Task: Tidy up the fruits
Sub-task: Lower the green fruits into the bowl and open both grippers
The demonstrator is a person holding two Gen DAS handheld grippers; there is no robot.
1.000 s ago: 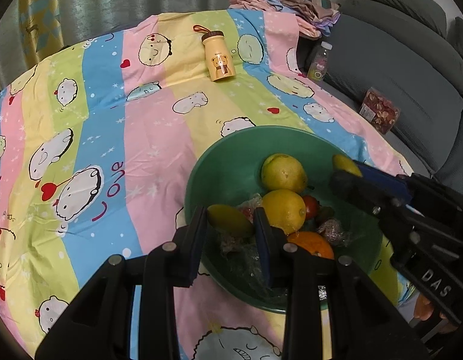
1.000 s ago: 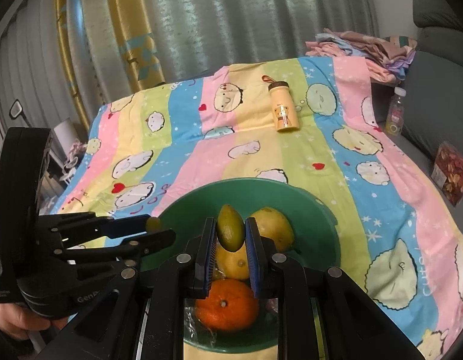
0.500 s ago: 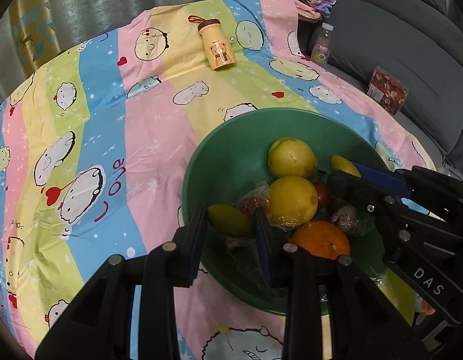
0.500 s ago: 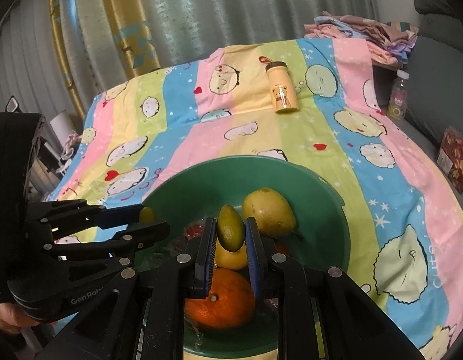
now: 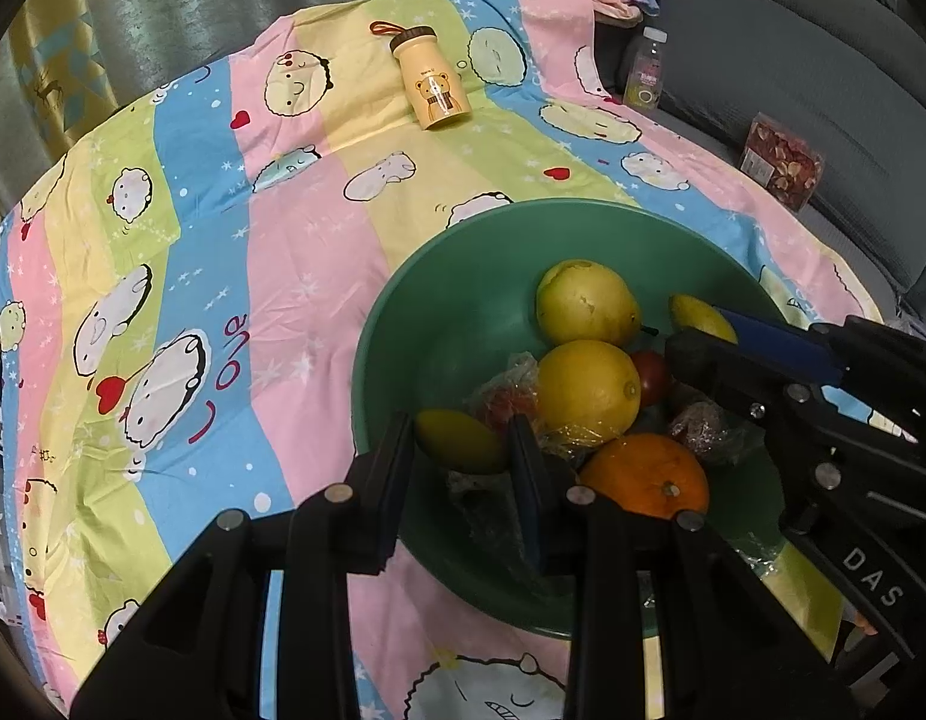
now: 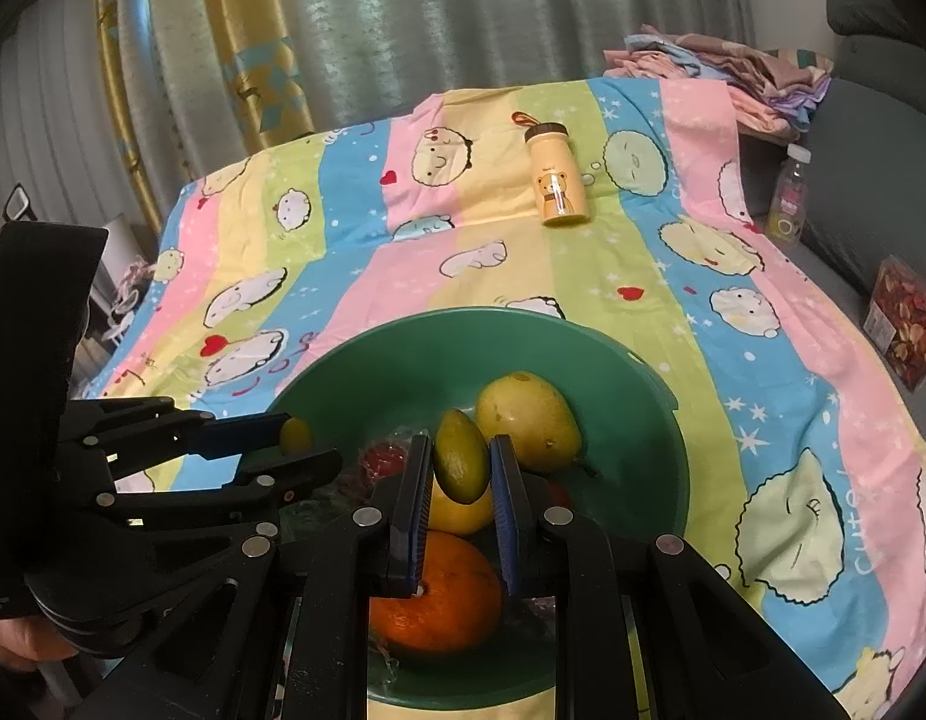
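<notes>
A green bowl (image 5: 463, 276) sits on the striped cartoon cloth and holds a pear (image 5: 586, 303), a lemon (image 5: 586, 393), an orange (image 5: 646, 477), a small red fruit and plastic-wrapped items. It also shows in the right wrist view (image 6: 631, 396). My left gripper (image 5: 463, 450) is shut on a small yellow-green mango (image 5: 460, 441) above the bowl's near left side. My right gripper (image 6: 461, 468) is shut on another small green-yellow mango (image 6: 460, 462) above the bowl's middle, over the orange (image 6: 439, 600). Each gripper shows in the other's view.
A yellow bear-print bottle (image 5: 430, 87) lies on the cloth at the far side. A grey sofa (image 5: 823, 90) stands to the right with a small drink bottle (image 5: 646, 69), a snack packet (image 5: 784, 162) and folded clothes. Curtains hang behind the table.
Both grippers have kept their mangoes and drifted slightly over the bowl. The bowl now sits a little lower and farther right in the left wrist view.
</notes>
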